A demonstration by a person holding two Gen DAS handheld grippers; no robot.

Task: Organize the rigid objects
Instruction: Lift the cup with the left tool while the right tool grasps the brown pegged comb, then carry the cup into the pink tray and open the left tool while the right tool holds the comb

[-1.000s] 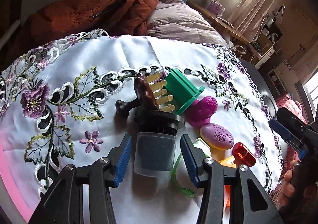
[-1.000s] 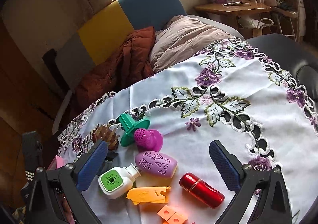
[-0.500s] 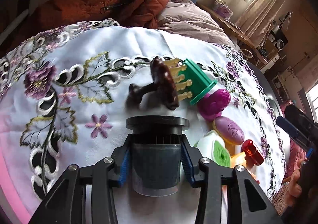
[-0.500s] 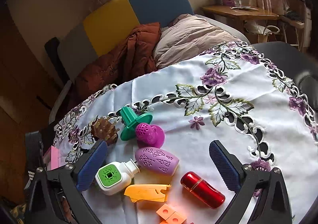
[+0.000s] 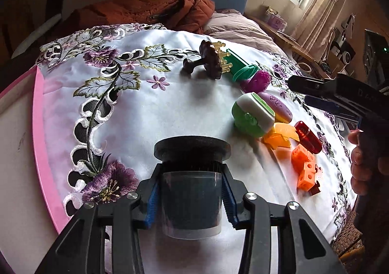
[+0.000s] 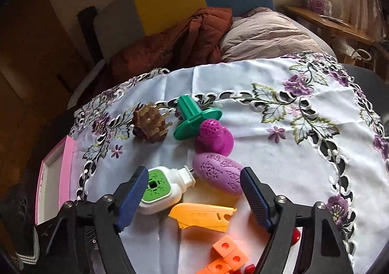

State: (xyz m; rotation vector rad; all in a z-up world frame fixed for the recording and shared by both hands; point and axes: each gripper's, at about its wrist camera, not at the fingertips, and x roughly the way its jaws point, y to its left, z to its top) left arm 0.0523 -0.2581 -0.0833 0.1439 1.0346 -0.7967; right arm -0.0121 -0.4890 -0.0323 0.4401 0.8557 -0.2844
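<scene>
My left gripper (image 5: 190, 197) is shut on a dark round brush with a clear cap (image 5: 192, 176) and holds it above the white embroidered tablecloth (image 5: 150, 113). My right gripper (image 6: 194, 193) is open, low over a white and green bottle (image 6: 160, 189), a purple oval case (image 6: 218, 175) and a yellow plastic piece (image 6: 201, 215). Behind them lie a magenta knob (image 6: 214, 139), a green flanged piece (image 6: 194, 118) and a brown pegged brush (image 6: 150, 123). Orange cubes (image 6: 226, 257) lie near. A red cylinder (image 5: 307, 136) shows in the left wrist view.
A pink-rimmed white board (image 5: 22, 152) lies at the table's left edge. A sofa with a rust jacket (image 6: 175, 43) and a pale pillow (image 6: 267, 33) stands behind the table. A wooden side table (image 6: 335, 23) is at the far right.
My left gripper closed on the dark brush and lifted it back toward the left edge. My right gripper moved forward and down over the bottle and the purple case.
</scene>
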